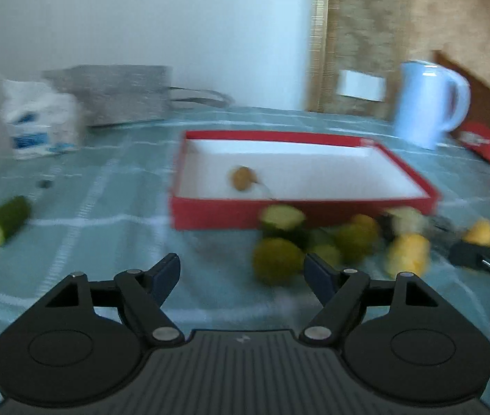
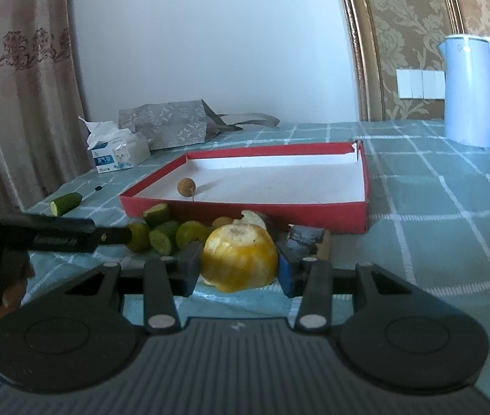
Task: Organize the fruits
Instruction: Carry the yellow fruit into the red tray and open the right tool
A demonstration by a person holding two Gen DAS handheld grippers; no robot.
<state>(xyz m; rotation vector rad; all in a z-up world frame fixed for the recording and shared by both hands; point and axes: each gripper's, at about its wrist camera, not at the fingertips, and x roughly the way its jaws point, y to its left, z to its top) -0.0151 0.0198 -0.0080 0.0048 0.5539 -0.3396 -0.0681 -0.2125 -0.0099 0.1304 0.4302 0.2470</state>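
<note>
Teal checked cloth covers the tabletop (image 2: 435,207), smooth and flat, with a pale wall and patterned beige wallpaper behind it. Ahead of both pairs of fingers lies a shallow rectangular red cardboard box with a white matte inside (image 2: 279,180), and in it, toward its left end, sits one small round brown fruit with a thin stem (image 2: 186,185).

Between the right gripper (image 2: 239,269) fingers sits a round yellow fruit with a rough, partly peeled skin (image 2: 241,259); the dark left pad and the blue right pad press against its sides, so the fingers pinch it low over the cloth. Just beyond and to the left of these fingers, against the box's near wall, lies a heap of green pieces: round limes (image 2: 193,233) and short cut cucumber chunks with pale faces (image 2: 157,213).

The left gripper (image 1: 241,273) has its fingers spread wide with only bare cloth between them. Its view is blurred; the heap shows just ahead and to the right of the right finger. Far to the left of those fingers lies a lone cucumber stub (image 1: 4,219).

Further back stand a soft white tissue pack with blue print (image 2: 118,152), a grey patterned paper bag with handles (image 2: 165,124) and, well to the right, a glossy pale blue plastic kettle (image 2: 475,90).
</note>
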